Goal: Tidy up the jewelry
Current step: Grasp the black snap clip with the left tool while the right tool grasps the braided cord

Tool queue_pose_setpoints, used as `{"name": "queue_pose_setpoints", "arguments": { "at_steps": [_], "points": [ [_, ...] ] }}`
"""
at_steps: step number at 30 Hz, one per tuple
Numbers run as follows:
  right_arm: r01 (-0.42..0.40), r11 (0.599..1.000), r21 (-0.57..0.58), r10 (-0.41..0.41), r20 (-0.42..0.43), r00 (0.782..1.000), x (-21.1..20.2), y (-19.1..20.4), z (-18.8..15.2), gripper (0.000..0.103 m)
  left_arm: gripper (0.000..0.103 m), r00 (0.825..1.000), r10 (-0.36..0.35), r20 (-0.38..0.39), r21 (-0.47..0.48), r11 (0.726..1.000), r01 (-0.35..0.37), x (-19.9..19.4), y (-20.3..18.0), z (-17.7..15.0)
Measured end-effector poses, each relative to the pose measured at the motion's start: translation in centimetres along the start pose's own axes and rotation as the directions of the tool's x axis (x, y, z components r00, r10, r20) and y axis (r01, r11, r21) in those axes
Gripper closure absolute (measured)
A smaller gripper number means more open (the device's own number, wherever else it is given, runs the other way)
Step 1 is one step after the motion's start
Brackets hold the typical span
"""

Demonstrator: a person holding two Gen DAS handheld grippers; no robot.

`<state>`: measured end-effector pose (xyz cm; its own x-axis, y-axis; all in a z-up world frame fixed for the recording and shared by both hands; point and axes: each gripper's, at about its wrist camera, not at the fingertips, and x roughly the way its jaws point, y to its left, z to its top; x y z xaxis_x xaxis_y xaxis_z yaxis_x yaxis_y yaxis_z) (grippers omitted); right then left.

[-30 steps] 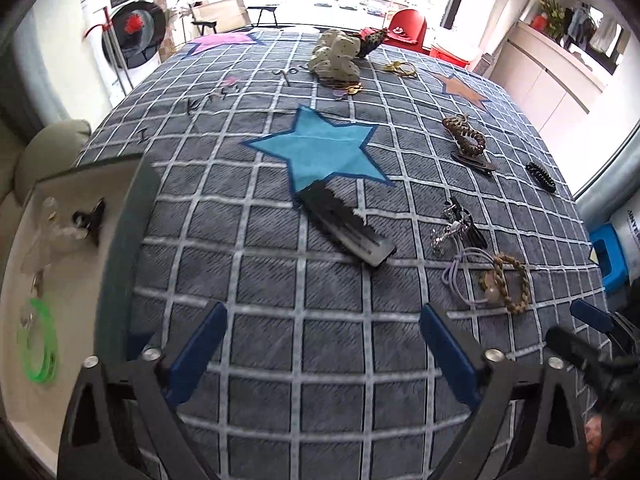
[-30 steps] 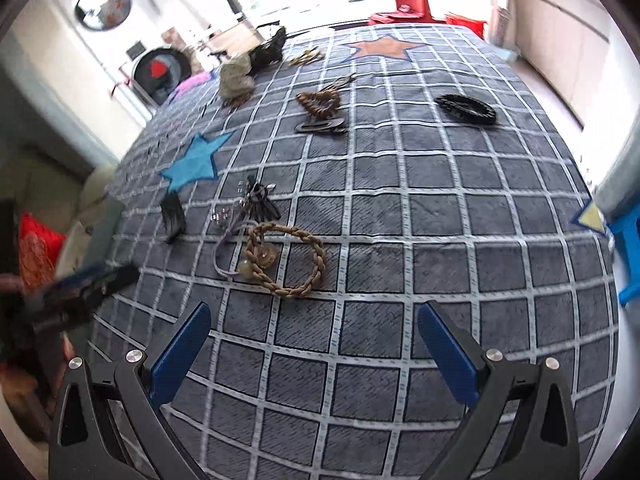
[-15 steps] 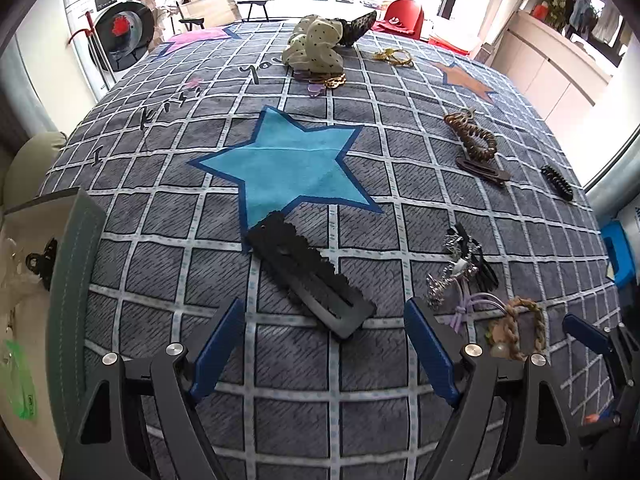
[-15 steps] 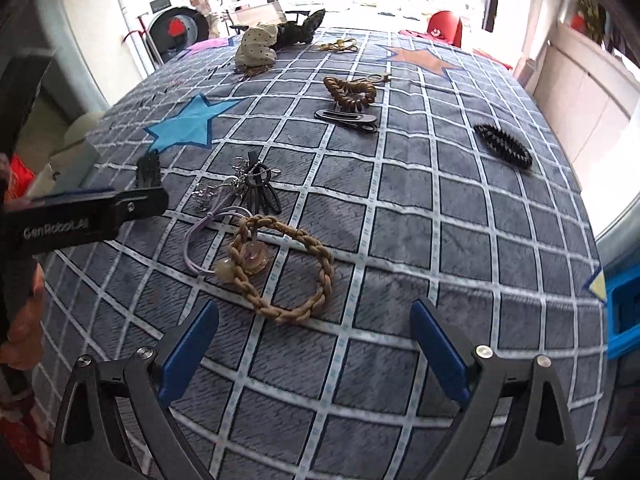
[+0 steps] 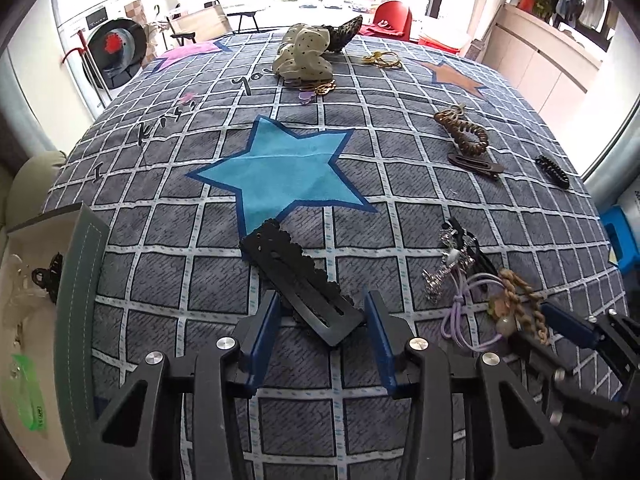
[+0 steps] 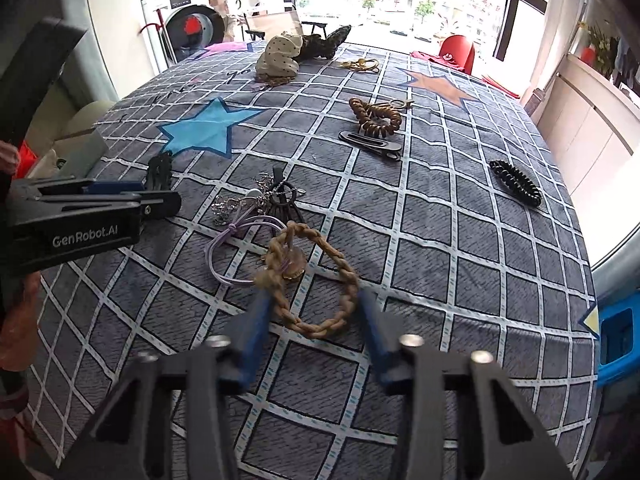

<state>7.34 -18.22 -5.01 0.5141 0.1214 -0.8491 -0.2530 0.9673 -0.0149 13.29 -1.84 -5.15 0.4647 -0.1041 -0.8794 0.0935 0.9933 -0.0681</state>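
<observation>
Grasp step: left gripper (image 5: pixel 322 318) jaws closing around flat black scalloped hair clip (image 5: pixel 298 278) below blue star (image 5: pixel 280 172), right gripper (image 6: pixel 310 322) closing around braided tan rope bracelet (image 6: pixel 316 280); next, lift.

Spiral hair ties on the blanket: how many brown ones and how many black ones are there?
Brown spiral hair tie: 1
Black spiral hair tie: 1
Total: 2

Three stars (image 5: pixel 280 168), two claws (image 5: pixel 320 328)
</observation>
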Motion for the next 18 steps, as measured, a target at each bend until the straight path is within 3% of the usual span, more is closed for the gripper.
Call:
{"name": "queue_pose_setpoints", "arguments": {
  "at_steps": [2,3,6,7,8,18],
  "points": [
    [-0.002,1.000,0.012,0.002,0.000,1.000,-0.1,-0.1,-0.1,0.092,0.058,1.000,-0.013,0.006,0.005,1.000,0.013,-0.3,0.1,-0.3],
    [-0.003,1.000,0.023,0.003,-0.001,1.000,-0.1,-0.3,-0.1,0.095,0.058,1.000,-0.017,0.010,0.007,1.000,0.017,-0.5,0.2,-0.5],
    [-0.033,0.997,0.074,0.033,-0.001,0.999,-0.3,-1.0,-0.3,0.095,0.059,0.999,-0.027,0.018,0.008,1.000,0.027,-1.2,0.5,-0.9],
    [-0.046,0.995,0.093,0.046,0.000,0.999,-0.4,-1.3,-0.4,0.095,0.089,0.999,-0.031,0.022,0.008,0.999,0.031,-1.5,0.6,-1.0],
    [-0.058,0.992,0.109,0.058,0.002,0.998,-0.7,-1.5,-0.5,0.095,0.093,0.998,-0.052,0.026,0.013,0.999,0.052,-1.8,0.6,-1.1],
    [-0.116,0.977,0.180,0.114,0.025,0.993,-3.2,-2.1,-1.2,0.095,0.094,0.996,-0.087,0.036,0.017,0.996,0.086,-3.6,1.3,-2.6]
  ]
}}
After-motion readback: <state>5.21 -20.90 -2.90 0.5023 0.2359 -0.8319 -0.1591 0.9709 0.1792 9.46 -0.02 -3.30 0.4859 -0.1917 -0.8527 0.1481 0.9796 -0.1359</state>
